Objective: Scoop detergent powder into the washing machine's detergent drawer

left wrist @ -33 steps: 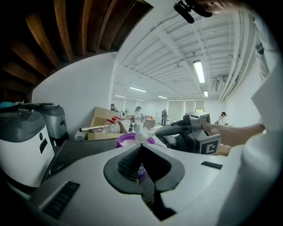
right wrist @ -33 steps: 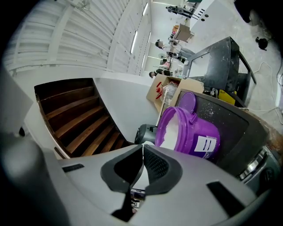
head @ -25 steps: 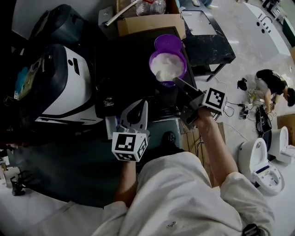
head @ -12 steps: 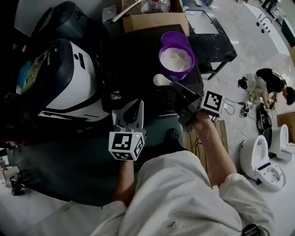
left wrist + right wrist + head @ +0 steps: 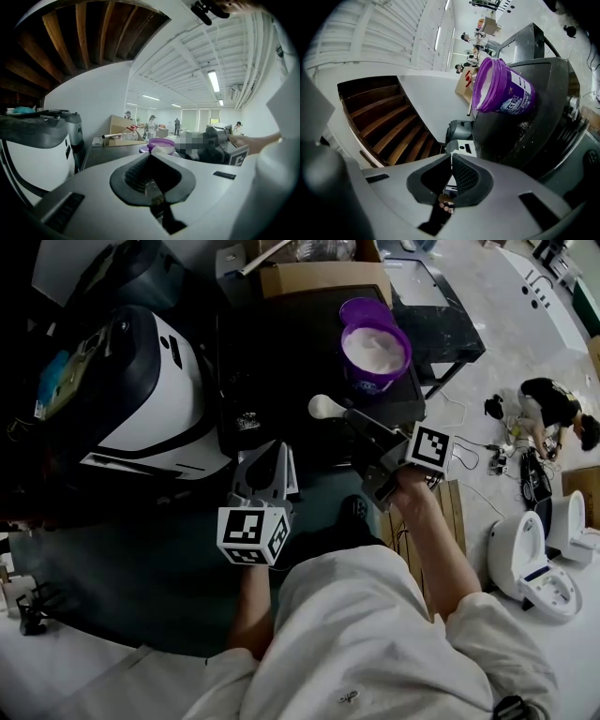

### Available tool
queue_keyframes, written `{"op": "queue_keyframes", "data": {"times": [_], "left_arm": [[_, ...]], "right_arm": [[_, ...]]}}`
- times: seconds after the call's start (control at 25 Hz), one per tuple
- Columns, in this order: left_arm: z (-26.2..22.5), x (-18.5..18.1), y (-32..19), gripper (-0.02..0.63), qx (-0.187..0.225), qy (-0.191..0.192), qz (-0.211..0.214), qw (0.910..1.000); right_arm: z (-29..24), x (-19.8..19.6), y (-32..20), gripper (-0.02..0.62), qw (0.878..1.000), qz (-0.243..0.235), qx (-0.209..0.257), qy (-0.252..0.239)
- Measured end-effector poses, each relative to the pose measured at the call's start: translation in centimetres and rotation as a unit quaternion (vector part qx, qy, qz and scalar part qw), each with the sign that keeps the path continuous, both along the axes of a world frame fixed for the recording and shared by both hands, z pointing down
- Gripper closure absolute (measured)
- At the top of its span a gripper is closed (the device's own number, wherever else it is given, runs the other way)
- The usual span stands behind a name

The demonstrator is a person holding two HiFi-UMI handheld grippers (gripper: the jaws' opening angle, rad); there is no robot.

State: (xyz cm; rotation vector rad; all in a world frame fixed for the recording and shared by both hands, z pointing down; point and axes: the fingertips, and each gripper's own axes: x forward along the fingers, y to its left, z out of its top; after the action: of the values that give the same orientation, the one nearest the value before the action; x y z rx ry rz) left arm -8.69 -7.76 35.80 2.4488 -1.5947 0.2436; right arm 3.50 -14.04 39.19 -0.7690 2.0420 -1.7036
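As seen from the head view, gripped a white scoop [image 5: 323,407] by its handle in the right gripper [image 5: 356,418], jaws closed tight on it, the bowl looking full of white detergent powder [image 5: 378,348] and held about level above the dark machine top [image 5: 281,352]. Had the purple tub [image 5: 370,382] standing open further back on that same top, a little apart from the scoop, with more of the powder inside and its lid [image 5: 361,308] lying just behind. Showed, in the right gripper view, the tub's purple wall up ahead; the scoop's bowl hard to pick out there past the jaw tips. Held the left gripper [image 5: 279,457] lower and nearer the body, jaws pressed together on nothing, pointing toward the tub and scoop. Had a large white and black appliance [image 5: 141,390] off to the left. Could not make out the detergent drawer in any view; possibly at the machine's front edge near the left gripper, but too dark to tell. Looked like the carrying step: powder scooped, not yet tipped out. Called next for a steady, level carry to the drawer's compartment, then a slow roll of the wrist to pour, since any tilt on the way would likely scatter powder over the top. Might also have called for the left gripper to steady or pull out the drawer first.
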Motion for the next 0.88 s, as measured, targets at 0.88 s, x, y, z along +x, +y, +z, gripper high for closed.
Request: {"op": "queue_keyframes", "data": {"times": [0.88], "left_arm": [[1.8,-5.5,3.0,0.594,-0.018,0.018,-0.008,0.9996]], "right_arm": [[3.0,-6.5,5.0,0.584,0.999,-0.029,-0.024,0.023]]}}
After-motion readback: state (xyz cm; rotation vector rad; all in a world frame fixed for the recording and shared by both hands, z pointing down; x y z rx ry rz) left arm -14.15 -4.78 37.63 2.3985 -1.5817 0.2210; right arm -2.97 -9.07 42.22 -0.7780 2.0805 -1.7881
